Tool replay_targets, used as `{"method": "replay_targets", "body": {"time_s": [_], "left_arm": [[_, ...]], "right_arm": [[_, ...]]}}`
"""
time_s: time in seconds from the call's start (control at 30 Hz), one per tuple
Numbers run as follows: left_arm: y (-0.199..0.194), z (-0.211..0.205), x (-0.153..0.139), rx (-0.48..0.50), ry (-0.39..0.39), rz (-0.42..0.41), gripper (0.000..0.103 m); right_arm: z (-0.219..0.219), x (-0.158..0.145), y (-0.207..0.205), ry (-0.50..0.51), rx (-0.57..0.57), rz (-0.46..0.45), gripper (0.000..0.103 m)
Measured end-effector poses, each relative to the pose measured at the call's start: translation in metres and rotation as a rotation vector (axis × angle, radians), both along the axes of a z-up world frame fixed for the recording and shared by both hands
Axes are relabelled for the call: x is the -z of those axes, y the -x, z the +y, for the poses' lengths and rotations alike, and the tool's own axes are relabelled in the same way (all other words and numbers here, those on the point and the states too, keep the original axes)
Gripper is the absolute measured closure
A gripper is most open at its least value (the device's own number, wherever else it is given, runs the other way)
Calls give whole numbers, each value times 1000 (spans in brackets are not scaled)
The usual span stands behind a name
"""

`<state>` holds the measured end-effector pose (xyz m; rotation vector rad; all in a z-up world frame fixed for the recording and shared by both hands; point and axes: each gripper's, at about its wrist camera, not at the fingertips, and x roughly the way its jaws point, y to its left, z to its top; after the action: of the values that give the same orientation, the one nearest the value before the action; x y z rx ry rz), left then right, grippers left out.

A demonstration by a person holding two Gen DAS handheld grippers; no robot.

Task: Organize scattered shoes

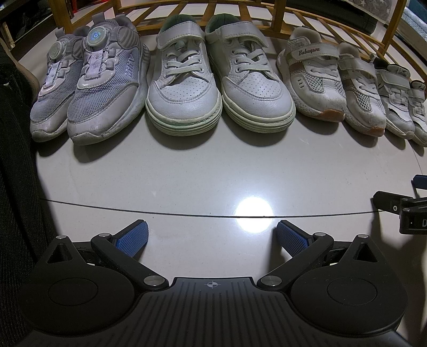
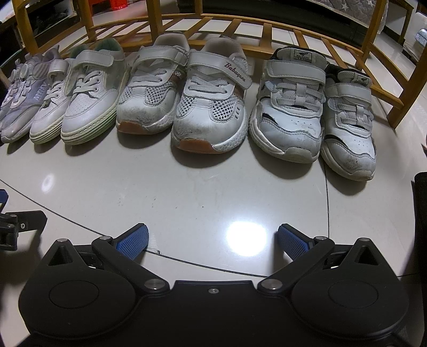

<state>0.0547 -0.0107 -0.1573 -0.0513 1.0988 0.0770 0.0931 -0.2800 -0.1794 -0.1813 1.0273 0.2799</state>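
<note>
From your left wrist, the left gripper point(image 1: 212, 237) is spread wide, holding nothing, above bare floor point(image 1: 186, 170); the shoes point(image 1: 184, 88) stand paired in a row against the wooden rack point(image 1: 267, 16). From your right wrist, the right gripper point(image 2: 212, 239) is equally wide and empty. Pushing forward could knock a pair crooked.

"Babuqwa" in script on the strap of a white mesh sneaker point(image 1: 315, 77), right of centre; same word on its strap in the right wrist view. Other labels unreadable.
</note>
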Motion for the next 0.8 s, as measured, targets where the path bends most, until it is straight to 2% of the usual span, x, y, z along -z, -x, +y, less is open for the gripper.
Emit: {"method": "replay_targets", "body": {"time_s": [0.8], "left_arm": [[-2, 0, -1, -3, 0, -2, 0]], "right_arm": [[1, -1, 8, -4, -1, -12, 0]]}}
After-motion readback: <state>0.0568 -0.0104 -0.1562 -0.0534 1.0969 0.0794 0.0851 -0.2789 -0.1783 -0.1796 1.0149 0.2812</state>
